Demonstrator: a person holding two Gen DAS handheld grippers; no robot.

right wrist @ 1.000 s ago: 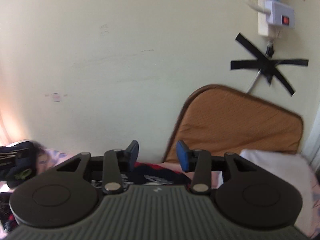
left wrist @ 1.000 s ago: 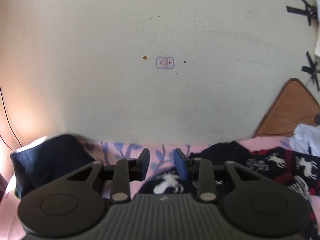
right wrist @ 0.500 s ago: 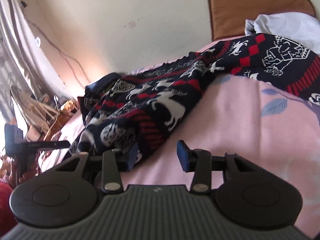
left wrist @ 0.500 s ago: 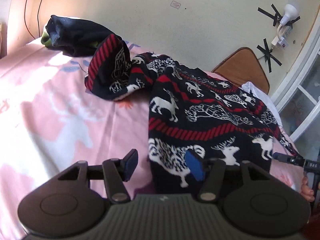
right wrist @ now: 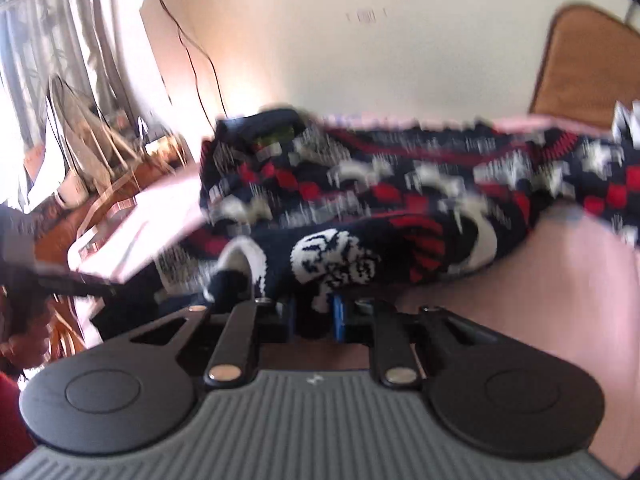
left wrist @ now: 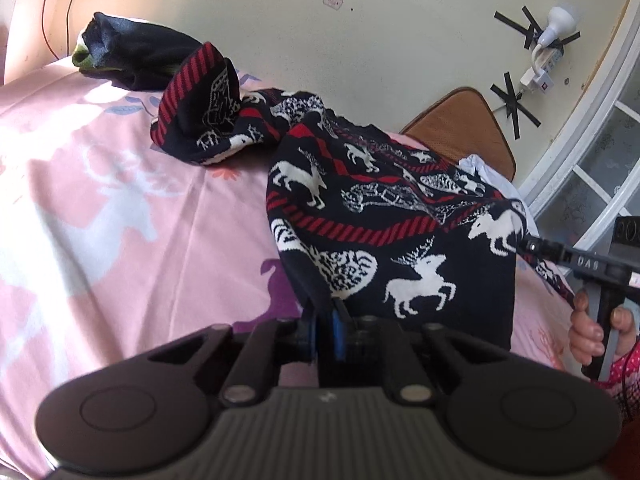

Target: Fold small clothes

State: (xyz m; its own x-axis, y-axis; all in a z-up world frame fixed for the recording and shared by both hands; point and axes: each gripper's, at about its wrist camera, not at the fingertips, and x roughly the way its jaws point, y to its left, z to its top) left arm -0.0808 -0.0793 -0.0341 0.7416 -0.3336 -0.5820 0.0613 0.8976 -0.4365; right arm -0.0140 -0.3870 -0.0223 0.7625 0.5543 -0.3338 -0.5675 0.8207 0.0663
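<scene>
A navy sweater [left wrist: 380,216] with red stripes and white reindeer lies spread on the pink bedsheet [left wrist: 120,200], one sleeve bunched at the back left. My left gripper [left wrist: 325,320] is shut on the near left corner of its hem, with fabric pinched between the blue pads. At the right edge a hand [left wrist: 588,332] holds my right gripper [left wrist: 530,246] at the hem's right corner. In the blurred right wrist view the right gripper [right wrist: 314,316] is closing, and a fold of the sweater [right wrist: 360,208] sits between its pads.
A dark garment with green trim [left wrist: 136,56] lies at the bed's far left. A brown cushion [left wrist: 460,120] and a white cloth [left wrist: 492,176] sit by the wall. A taped power strip [left wrist: 548,60] hangs beside the window frame [left wrist: 580,160]. Curtains [right wrist: 80,40] and clutter stand past the bed's left side.
Both grippers swung down from facing the wall to the sweater's near hem. They stood open over the fabric half a second ago and now clamp it at two corners.
</scene>
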